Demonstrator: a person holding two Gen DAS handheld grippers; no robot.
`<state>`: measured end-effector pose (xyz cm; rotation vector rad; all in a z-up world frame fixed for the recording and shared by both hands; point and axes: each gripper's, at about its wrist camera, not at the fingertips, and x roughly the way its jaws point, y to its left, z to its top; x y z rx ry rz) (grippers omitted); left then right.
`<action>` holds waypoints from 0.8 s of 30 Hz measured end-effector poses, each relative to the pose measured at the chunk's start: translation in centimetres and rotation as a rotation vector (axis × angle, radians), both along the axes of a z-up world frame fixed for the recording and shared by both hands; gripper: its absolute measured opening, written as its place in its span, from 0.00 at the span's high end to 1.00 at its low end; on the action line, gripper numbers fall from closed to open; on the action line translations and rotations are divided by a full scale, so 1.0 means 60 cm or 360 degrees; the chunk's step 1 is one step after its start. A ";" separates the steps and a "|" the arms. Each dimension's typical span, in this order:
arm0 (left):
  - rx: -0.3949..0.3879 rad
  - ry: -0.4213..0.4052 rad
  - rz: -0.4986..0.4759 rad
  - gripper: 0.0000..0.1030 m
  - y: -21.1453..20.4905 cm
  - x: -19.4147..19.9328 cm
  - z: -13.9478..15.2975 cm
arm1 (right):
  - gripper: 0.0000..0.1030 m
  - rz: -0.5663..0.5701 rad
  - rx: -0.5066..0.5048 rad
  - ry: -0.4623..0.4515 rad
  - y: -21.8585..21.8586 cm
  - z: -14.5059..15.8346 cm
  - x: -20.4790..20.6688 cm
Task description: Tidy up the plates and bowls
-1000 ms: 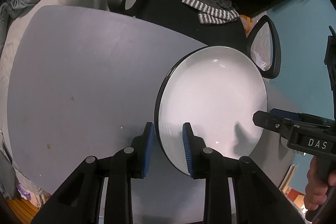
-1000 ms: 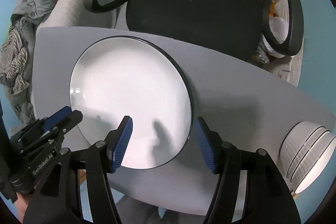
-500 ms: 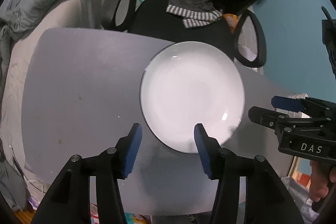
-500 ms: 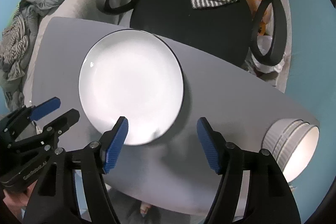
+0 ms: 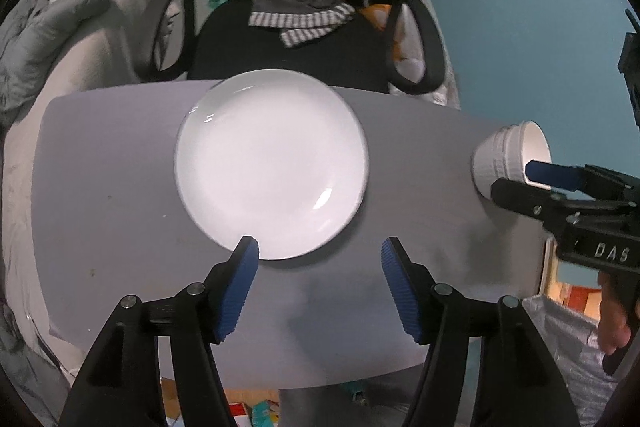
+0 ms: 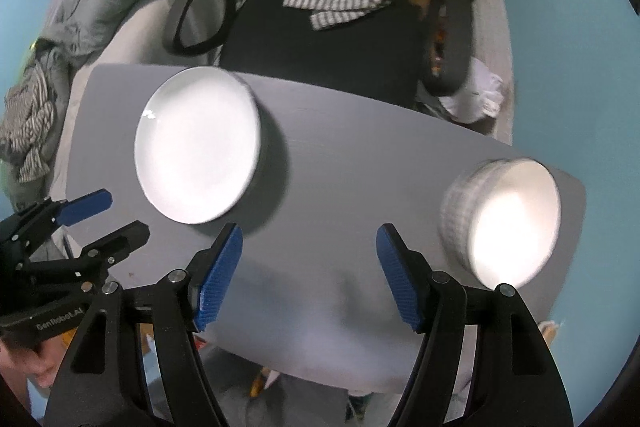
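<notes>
A white plate (image 5: pixel 272 163) is lying flat in the centre of the left wrist frame on a grey desk (image 5: pixel 100 187), just above the left gripper (image 5: pixel 320 287), whose jaws are gaping wide and holding nothing. The right gripper (image 6: pixel 310 277) is likewise spread wide and empty. A stack of ribbed white bowls (image 6: pixel 504 219) is sitting at the right of the right wrist frame, well apart from the plate. Judging from this, the plate looks placed, while the bowls are probably waiting to be sorted.

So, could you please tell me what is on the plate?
Nothing shows on the plate; its white face is bare in both views. What lies under it on the table is covered.
</notes>
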<state>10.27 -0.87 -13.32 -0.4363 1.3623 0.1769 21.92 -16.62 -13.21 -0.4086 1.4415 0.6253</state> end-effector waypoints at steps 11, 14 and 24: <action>-0.0001 -0.0006 -0.0186 0.37 -0.099 0.057 0.021 | 0.33 -0.0278 0.0040 -0.0025 -0.163 0.034 0.054; -0.0019 -0.0005 -0.0224 0.36 -0.125 0.077 0.025 | 0.33 -0.0334 0.0039 -0.0027 -0.203 0.034 0.073; -0.0134 0.0050 -0.0255 0.33 -0.189 0.157 -0.008 | 0.33 -0.0432 0.0113 -0.0008 -0.296 0.020 0.130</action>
